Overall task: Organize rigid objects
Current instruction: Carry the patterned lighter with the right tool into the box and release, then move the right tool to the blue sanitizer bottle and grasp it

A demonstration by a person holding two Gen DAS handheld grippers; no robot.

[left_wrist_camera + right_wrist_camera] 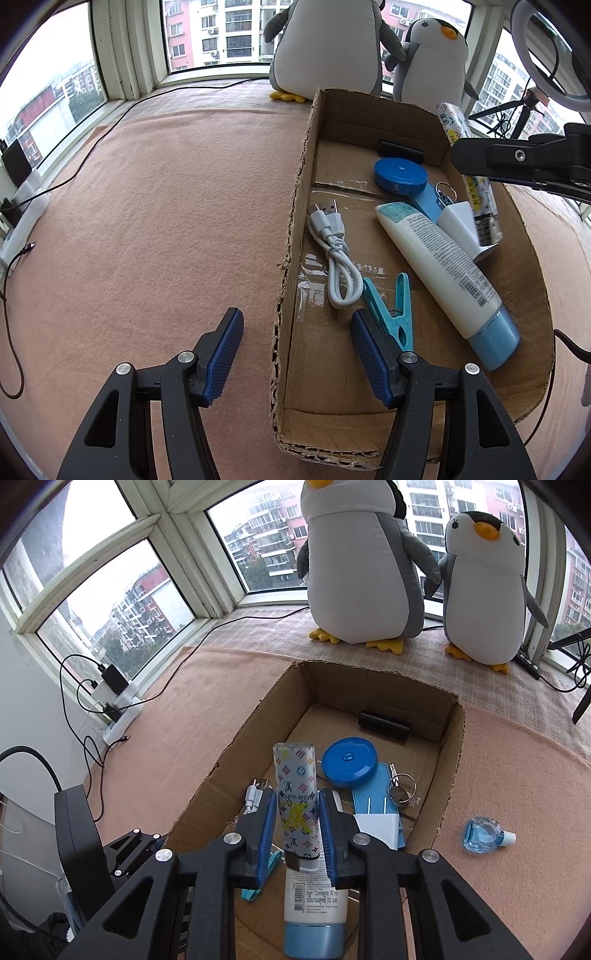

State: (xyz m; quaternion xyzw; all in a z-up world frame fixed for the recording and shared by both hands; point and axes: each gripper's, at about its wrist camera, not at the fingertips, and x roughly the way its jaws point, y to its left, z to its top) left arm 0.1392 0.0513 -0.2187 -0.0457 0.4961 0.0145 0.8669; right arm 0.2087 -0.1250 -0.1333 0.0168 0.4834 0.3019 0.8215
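Gripping a white tube printed with coloured monograms (297, 797), the right gripper (297, 808) holds it above the open brown cardboard box (452, 760), over a white lotion tube with a blue cap (314, 915). The left gripper (297, 350) gapes empty, straddling the box's left wall.

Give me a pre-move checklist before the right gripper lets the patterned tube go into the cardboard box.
1. Grip: right gripper has both pads on the patterned tube: ok.
2. Position: tube hangs over the cardboard box, inside its walls: ok.
3. Landing spot: the white lotion tube lies right below, so it would land on that: not ok.
4. Height above the box floor: cannot tell.
5. Left gripper is open and empty, straddling the near-left box wall, away from the drop: ok.
6. Small blue bottle lies outside the box on the blanket: not ok.
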